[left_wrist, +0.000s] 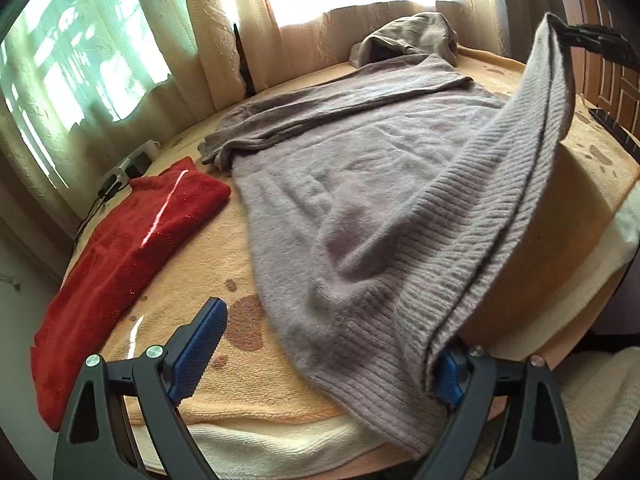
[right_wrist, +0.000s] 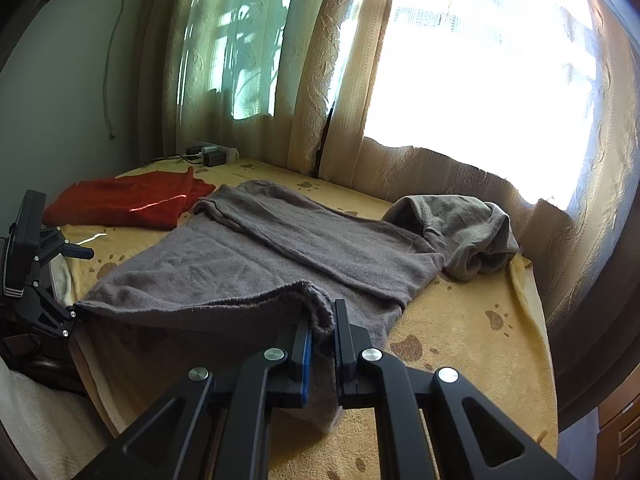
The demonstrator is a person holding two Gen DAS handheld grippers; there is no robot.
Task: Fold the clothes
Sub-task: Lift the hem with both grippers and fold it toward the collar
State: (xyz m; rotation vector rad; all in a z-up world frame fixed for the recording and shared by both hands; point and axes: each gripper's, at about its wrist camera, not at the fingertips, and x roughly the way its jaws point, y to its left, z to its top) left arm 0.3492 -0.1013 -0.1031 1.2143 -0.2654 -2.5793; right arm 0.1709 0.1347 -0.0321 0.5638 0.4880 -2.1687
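Observation:
A grey knitted sweater (left_wrist: 360,184) lies spread on the bed, one sleeve folded across its body. My right gripper (right_wrist: 322,328) is shut on the ribbed hem and holds that corner up off the blanket; in the left wrist view the right gripper (left_wrist: 592,38) shows at the upper right with the hem hanging from it. My left gripper (left_wrist: 332,332) stands wide open at the bed's near edge. The hem drapes over its right finger (left_wrist: 448,376), and the left pad (left_wrist: 196,352) is bare. From the right wrist, the left gripper (right_wrist: 74,288) sits at the sweater's other hem corner.
A red garment (left_wrist: 132,240) lies flat left of the sweater. A crumpled grey-brown garment (right_wrist: 460,232) sits at the back by the curtains. The yellow paw-print blanket (right_wrist: 460,340) covers the bed. A power strip with chargers (right_wrist: 212,154) lies in the far left corner.

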